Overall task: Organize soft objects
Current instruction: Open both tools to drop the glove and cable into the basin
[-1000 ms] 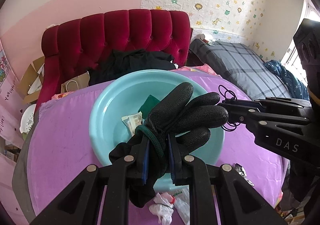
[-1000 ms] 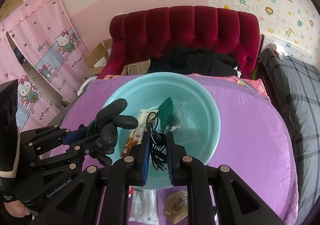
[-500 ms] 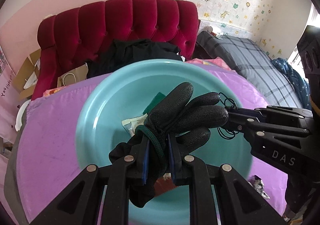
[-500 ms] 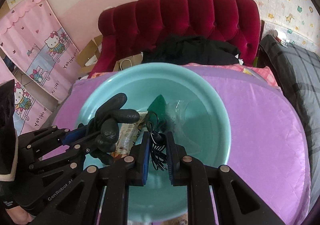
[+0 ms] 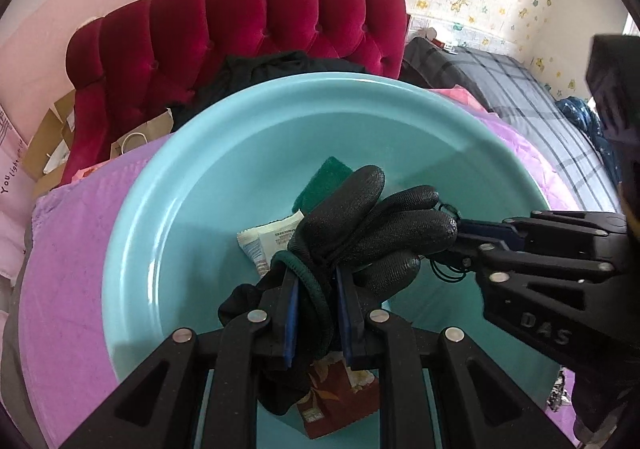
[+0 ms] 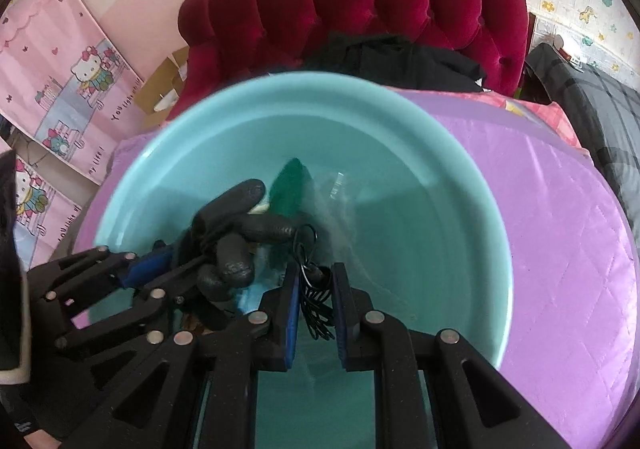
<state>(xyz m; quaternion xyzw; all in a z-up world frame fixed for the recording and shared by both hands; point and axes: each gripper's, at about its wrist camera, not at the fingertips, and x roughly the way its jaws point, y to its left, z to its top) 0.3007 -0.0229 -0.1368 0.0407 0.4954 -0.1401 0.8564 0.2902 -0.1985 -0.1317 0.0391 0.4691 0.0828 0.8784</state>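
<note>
Both tongs are hanging over the basin [image 5: 168,185], each loaded. The left gripper [image 5: 318,281] is clamping a black glove [image 5: 372,217] by the cuff; the right gripper [image 6: 316,281] is pinching a bundle of black cord [image 6: 314,289]. Step in hand: depositing. Next move, by judgement: parting both jaws so the items fall inside.

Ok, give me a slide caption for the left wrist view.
Left tongs carry a black glove over the turquoise basin.
</note>
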